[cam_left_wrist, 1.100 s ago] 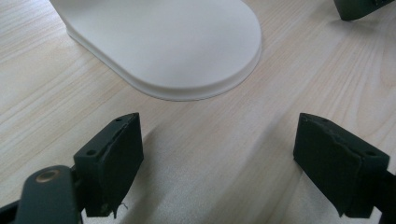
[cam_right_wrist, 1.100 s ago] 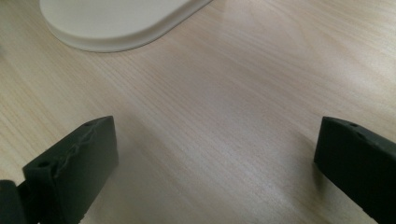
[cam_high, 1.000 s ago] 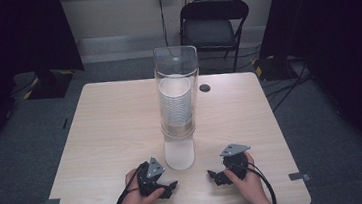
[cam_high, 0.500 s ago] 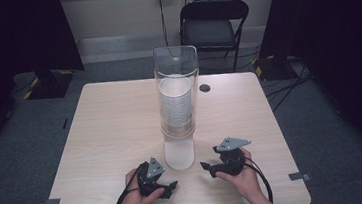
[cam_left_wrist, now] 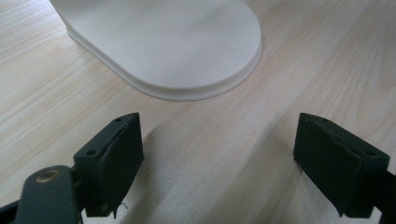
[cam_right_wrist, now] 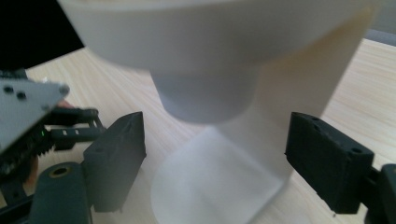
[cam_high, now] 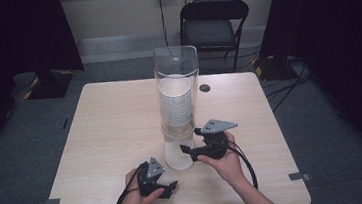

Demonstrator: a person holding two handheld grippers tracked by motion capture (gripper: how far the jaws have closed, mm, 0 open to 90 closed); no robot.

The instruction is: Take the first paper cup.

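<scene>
right claw [cam_high: 189, 150] just lifted off the surface [cam_high: 112, 134] up to the cup dispenser [cam_high: 178, 107], jaws narrowed but spread around the bottom cup [cam_right_wrist: 208, 100], nothing pinched yet. left claw [cam_high: 170, 189] spread, idle.

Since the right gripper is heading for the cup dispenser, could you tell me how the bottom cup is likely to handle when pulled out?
The bottom cup looks thin-walled, so it is probably light and may crush under a hard squeeze. Its smooth, tapered side could slip between the right gripper pads. The tall dispenser on its narrow base might tip if tugged sideways.
</scene>
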